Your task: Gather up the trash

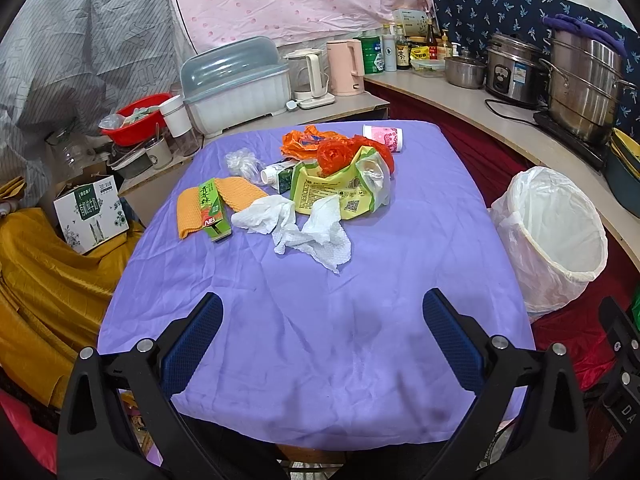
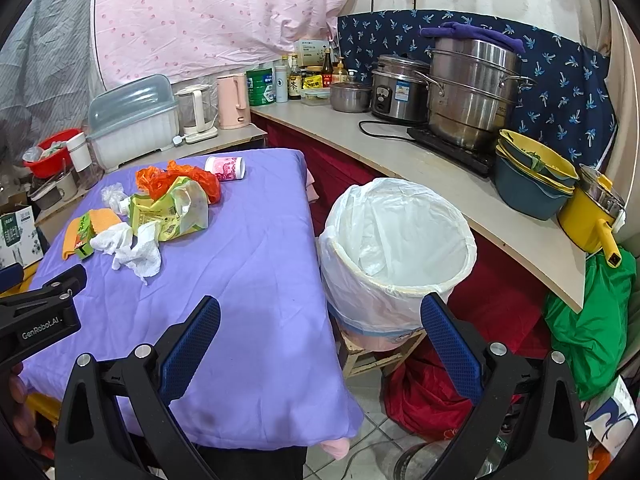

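Only right view shows bin (image 2: 400, 240) whole, trash pile (image 1: 316, 184) central at left, both grippers' fingers (image 1: 192, 344) (image 2: 452, 344) spread, empty

Trash pile (image 1: 316, 184) on table (image 1: 320, 340), lined bin (image 1: 556, 240) right of table

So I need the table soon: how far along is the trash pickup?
Nothing looks done: the white-lined round bin appears empty. Nothing is in hand; the left gripper and right gripper are both open. Left on the purple tablecloth: crumpled white tissues, yellow-green snack bag, orange plastic bag, green carton, pink paper cup.
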`<state>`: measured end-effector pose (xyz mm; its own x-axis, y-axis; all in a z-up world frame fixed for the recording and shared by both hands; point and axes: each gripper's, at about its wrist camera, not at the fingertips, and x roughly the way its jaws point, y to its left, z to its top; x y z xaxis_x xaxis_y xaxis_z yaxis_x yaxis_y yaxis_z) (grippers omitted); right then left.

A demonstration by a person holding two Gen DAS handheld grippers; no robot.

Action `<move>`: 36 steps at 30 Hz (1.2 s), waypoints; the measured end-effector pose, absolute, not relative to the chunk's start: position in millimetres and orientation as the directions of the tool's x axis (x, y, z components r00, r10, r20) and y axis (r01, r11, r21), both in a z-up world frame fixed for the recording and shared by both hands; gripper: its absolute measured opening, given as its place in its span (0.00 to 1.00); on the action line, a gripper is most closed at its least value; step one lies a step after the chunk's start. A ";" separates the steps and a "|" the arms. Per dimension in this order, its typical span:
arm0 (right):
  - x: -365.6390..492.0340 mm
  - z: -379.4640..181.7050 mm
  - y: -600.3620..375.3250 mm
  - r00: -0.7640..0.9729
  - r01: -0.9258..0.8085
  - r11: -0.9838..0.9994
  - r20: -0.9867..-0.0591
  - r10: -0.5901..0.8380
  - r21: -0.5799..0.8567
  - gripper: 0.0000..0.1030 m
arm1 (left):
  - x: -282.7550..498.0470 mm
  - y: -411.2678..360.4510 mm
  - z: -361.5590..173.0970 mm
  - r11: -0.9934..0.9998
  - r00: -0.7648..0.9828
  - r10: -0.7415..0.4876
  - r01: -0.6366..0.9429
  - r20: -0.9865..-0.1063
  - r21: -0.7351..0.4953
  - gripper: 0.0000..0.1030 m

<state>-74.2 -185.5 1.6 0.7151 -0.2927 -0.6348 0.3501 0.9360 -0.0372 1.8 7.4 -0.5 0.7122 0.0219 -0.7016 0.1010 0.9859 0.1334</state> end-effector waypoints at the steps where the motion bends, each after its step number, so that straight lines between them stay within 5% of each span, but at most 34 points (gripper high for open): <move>1: -74.3 1.7 -185.8 0.715 0.349 0.936 -0.635 -0.292 -0.037 0.93 | 1.7 7.5 -0.6 0.986 0.712 0.022 0.101 -0.702 0.133 0.93; 36: -74.3 3.2 -184.3 0.716 0.348 0.937 -0.634 -0.292 -0.037 0.93 | 0.4 14.6 -3.4 0.987 0.714 0.025 0.094 -0.700 0.132 0.93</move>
<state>-74.3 -184.3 3.2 0.7163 -0.2917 -0.6339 0.3482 0.9367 -0.0374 0.4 14.6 -3.4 0.7136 0.0254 -0.7001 0.0940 0.9868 0.1316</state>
